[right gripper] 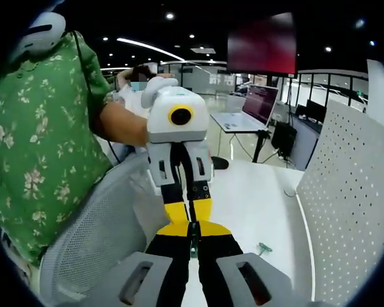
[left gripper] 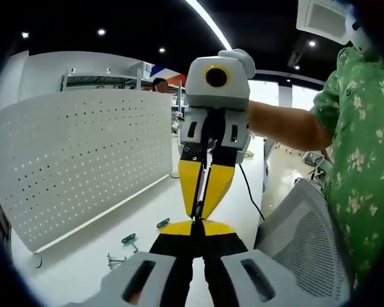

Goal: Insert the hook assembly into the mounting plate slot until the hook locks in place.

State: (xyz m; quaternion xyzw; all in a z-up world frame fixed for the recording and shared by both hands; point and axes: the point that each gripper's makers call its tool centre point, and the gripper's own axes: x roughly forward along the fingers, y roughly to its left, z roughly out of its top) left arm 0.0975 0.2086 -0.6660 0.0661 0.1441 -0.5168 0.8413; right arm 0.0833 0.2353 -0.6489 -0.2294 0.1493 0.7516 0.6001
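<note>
Facing each other tip to tip above the white table (left gripper: 83, 268), our two grippers met over a thin hook piece. In the left gripper view, our left gripper (left gripper: 195, 231) had its jaws closed together, and the right gripper (left gripper: 203, 208) came down from above with its yellow jaws pinched to the same point; a slim dark hook assembly (left gripper: 198, 214) ran between both sets of tips. In the right gripper view, the right gripper (right gripper: 192, 238) was clenched on a small green-grey part. Our bare forearm (left gripper: 285, 128) reached in level behind the right gripper. More hooks (left gripper: 129, 240) lay loose on the table, near the upright white pegboard mounting plate (left gripper: 83, 160).
</note>
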